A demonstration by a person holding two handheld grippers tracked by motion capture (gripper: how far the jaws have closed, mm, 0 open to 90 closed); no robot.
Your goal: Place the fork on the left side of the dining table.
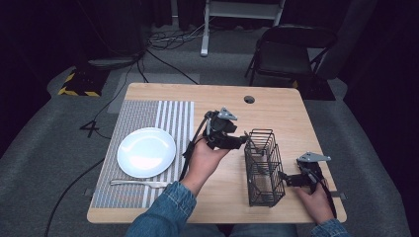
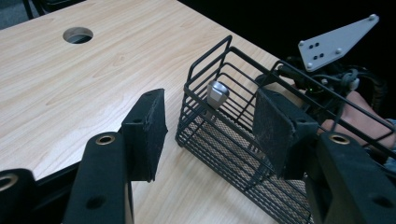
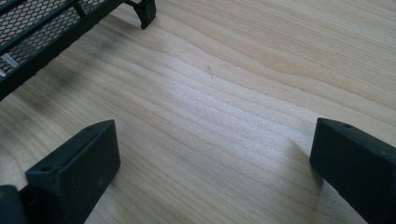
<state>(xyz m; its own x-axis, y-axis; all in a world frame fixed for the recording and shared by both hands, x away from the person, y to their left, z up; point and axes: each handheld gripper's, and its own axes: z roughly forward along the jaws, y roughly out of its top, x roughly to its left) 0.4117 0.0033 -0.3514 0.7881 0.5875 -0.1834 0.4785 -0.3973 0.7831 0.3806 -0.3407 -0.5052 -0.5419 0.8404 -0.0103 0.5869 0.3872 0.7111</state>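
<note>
A black wire basket [image 1: 264,168] stands on the wooden table [image 1: 296,118], right of centre. Inside it a silver utensil handle [image 2: 217,93] leans against the wire wall. My left gripper [image 1: 243,140] hovers at the basket's far left corner, held in a hand. In the left gripper view my left gripper [image 2: 210,116] is open; the basket [image 2: 224,144] corner shows between the pads and neither pad presses on it. My right gripper [image 1: 284,176] rests low beside the basket's right side. In the right gripper view it [image 3: 215,140] is wide open over bare wood, with the basket's foot [image 3: 144,11] at top left.
A striped placemat [image 1: 133,116] covers the table's left part, with a white plate [image 1: 146,151] on it and a silver utensil [image 1: 139,183] near the front edge. A cable hole [image 1: 249,99] sits at the table's back. A black chair [image 1: 289,52] stands behind.
</note>
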